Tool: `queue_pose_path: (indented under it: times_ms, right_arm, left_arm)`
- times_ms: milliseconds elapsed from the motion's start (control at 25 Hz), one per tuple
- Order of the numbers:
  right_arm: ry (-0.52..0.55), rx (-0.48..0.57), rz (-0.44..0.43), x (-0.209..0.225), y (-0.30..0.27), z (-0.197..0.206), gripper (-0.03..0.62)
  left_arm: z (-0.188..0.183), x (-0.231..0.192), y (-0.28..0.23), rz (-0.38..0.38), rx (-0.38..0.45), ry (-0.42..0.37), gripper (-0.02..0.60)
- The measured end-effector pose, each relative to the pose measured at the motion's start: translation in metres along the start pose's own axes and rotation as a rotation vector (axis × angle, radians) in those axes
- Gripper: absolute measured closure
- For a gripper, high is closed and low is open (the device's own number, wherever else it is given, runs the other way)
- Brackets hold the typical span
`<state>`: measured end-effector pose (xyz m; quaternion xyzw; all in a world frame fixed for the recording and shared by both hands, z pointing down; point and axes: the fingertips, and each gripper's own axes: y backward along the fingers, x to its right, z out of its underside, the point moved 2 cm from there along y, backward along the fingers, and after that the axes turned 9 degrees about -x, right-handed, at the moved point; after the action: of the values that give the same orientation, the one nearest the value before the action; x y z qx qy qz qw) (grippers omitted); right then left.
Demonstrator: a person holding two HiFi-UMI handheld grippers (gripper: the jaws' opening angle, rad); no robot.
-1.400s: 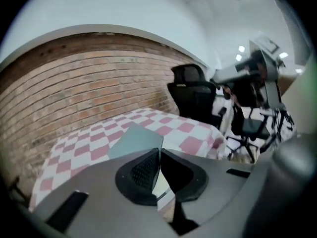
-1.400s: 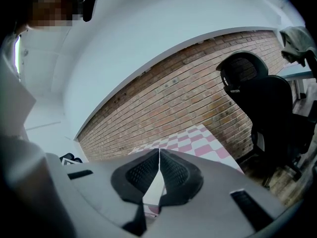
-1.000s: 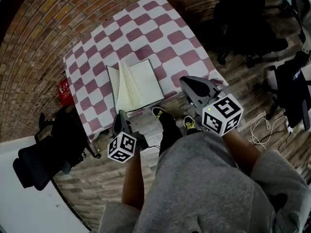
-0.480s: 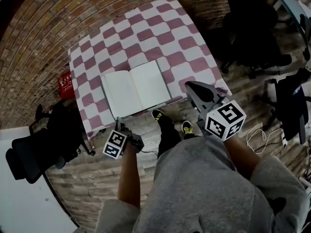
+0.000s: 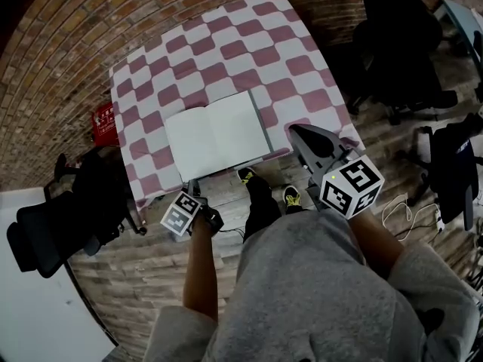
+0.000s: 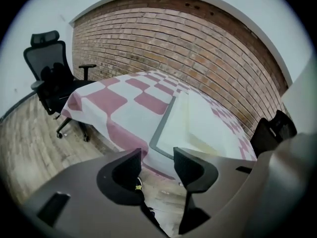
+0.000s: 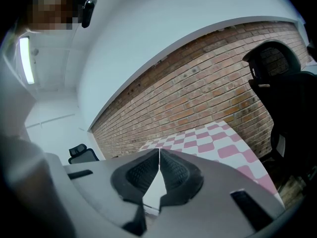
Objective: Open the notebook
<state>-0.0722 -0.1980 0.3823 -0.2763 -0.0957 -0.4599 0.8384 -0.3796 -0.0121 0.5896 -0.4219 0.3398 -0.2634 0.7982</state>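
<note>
The notebook (image 5: 217, 133) lies open and flat, blank pages up, at the near edge of the table with the pink-and-white checked cloth (image 5: 226, 44). My left gripper (image 5: 194, 189) hangs in front of and below that table edge, clear of the book. In the left gripper view its jaws (image 6: 157, 158) are opening with nothing between them, and the notebook (image 6: 198, 120) lies beyond. My right gripper (image 5: 296, 132) hovers at the table's near right corner beside the book, not touching it. The right gripper view shows that gripper (image 7: 159, 155) shut with nothing in it.
A black office chair (image 5: 53, 232) stands left of the table, more dark chairs (image 5: 392, 36) at the right. A red object (image 5: 103, 124) sits by the table's left side. Cables (image 5: 407, 202) lie on the wooden floor. The person's shoes (image 5: 293, 196) stand under the table edge.
The upright pages have fallen flat, so the notebook now lies fully open. My left gripper drew back and down from the book and its jaws have parted. The right gripper barely moved.
</note>
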Motion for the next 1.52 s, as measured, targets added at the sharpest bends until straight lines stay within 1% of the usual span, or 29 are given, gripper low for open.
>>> queue_pose_path:
  times_ms: [80,160,360,440,600,760,1000,1080,1160,1240,1520]
  right_arm:
    - [-0.002,0.000,0.002,-0.001,0.001,0.001,0.567]
    - [-0.002,-0.002,0.001,-0.001,0.001,0.003,0.566]
    - [0.005,-0.003,-0.010,-0.007,0.002,0.005,0.568]
    - [0.012,0.000,-0.009,-0.008,0.006,0.004,0.566]
    - [0.023,0.017,-0.005,-0.008,0.012,0.001,0.568]
    - [0.031,0.030,0.005,-0.002,0.023,-0.003,0.567]
    - [0.051,0.052,0.019,0.002,0.045,-0.003,0.567]
    - [0.061,0.056,0.020,0.002,0.052,-0.002,0.568]
    - [0.071,0.063,0.022,0.001,0.060,-0.002,0.567]
    - [0.076,0.073,0.025,0.001,0.068,0.000,0.568]
    - [0.089,0.092,0.020,-0.002,0.089,0.001,0.568]
  left_arm:
    - [0.004,-0.008,0.001,0.005,-0.003,0.025,0.339]
    - [0.006,-0.013,0.001,0.008,-0.015,0.023,0.310]
    - [0.017,-0.020,-0.004,-0.015,-0.057,0.007,0.309]
    - [0.023,-0.019,-0.004,-0.011,-0.063,0.005,0.309]
    - [0.029,-0.017,0.001,0.008,-0.046,0.000,0.309]
    - [0.029,-0.005,0.014,0.019,-0.001,-0.037,0.308]
    - [0.021,0.034,0.043,0.089,0.096,-0.145,0.310]
    - [0.021,0.049,0.055,0.128,0.127,-0.182,0.309]
    - [0.024,0.066,0.065,0.183,0.149,-0.229,0.310]
    - [0.024,0.086,0.080,0.221,0.185,-0.289,0.310]
    - [0.018,0.167,0.158,0.310,0.380,-0.550,0.317]
